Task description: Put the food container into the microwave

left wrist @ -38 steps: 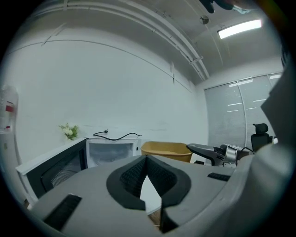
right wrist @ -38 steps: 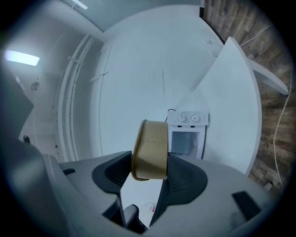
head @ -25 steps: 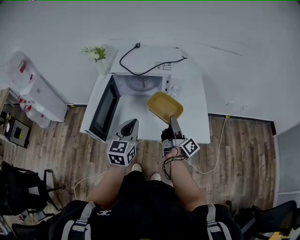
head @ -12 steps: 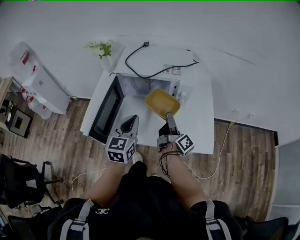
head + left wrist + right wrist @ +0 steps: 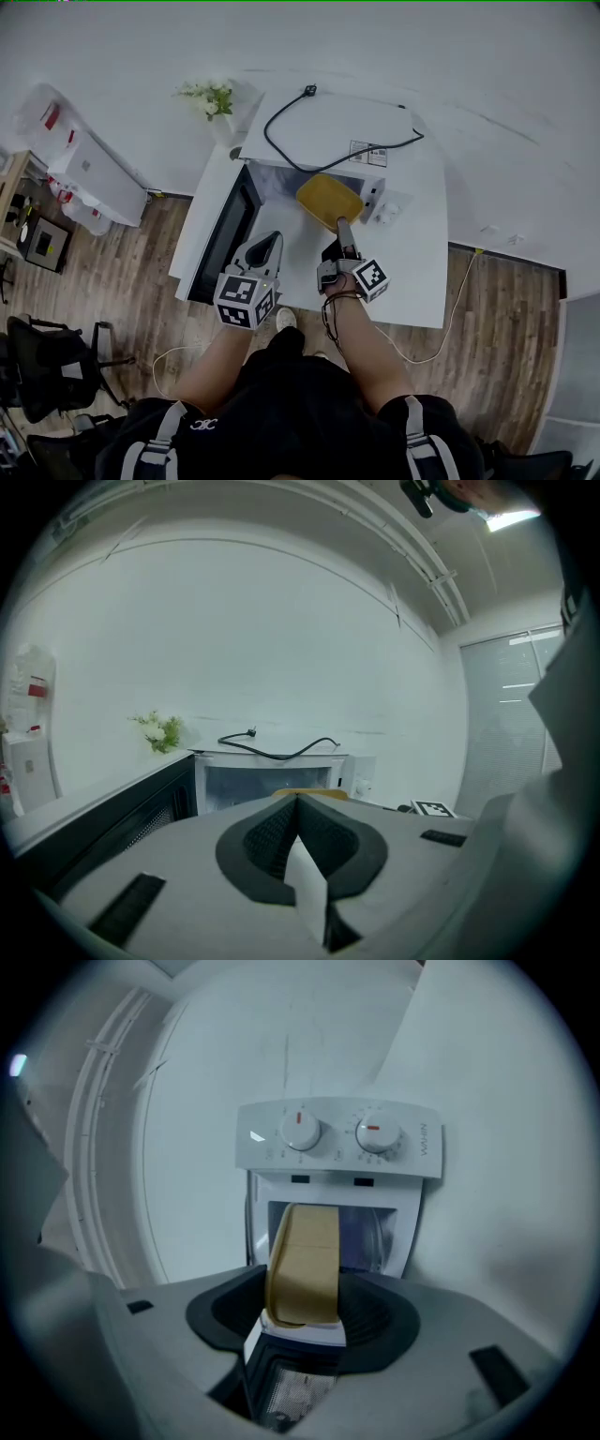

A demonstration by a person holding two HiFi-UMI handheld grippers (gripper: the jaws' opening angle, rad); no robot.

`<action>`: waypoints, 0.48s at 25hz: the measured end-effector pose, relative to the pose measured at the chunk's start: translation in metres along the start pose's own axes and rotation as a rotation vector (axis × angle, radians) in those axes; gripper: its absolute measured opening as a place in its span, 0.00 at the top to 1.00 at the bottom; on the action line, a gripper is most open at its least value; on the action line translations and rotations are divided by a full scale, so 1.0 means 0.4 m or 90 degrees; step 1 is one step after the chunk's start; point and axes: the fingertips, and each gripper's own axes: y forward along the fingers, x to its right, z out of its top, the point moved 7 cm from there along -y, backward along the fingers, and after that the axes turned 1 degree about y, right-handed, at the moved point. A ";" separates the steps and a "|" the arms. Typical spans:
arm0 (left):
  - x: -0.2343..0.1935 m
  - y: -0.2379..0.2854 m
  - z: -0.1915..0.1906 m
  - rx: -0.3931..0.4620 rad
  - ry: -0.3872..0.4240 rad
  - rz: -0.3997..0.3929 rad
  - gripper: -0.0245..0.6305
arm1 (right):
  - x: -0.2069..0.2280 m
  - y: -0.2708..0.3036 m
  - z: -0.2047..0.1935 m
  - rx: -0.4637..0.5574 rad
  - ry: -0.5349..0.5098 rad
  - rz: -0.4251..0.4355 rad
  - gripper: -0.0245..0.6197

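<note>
A yellow food container (image 5: 329,200) hangs in the air right at the white microwave's (image 5: 328,131) open front, with its far end at the cavity mouth. My right gripper (image 5: 344,229) is shut on its near rim. Seen edge-on, the container (image 5: 302,1265) lines up with the cavity under the two dials (image 5: 302,1130). The black microwave door (image 5: 222,239) stands swung out to the left. Left of the container, my left gripper (image 5: 267,246) is shut with nothing in it, over the white table (image 5: 412,281); its view faces the microwave (image 5: 272,778).
A black power cord (image 5: 323,155) lies coiled on the microwave's top. A small plant (image 5: 212,97) stands at the table's back left corner. A white cabinet (image 5: 89,173) is on the floor at left. A cable (image 5: 448,309) trails off the table's right side.
My right gripper has carried the yellow container forward, from over the table's middle to the microwave's opening. The left gripper has stayed beside it, still shut.
</note>
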 end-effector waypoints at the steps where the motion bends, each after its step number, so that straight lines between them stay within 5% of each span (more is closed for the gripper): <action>1: -0.014 0.011 -0.001 -0.003 -0.001 -0.002 0.96 | 0.017 0.021 0.008 0.005 -0.005 -0.010 0.59; 12: -0.129 0.116 -0.016 -0.030 -0.002 -0.039 0.96 | 0.103 0.226 0.009 0.069 0.025 -0.038 0.59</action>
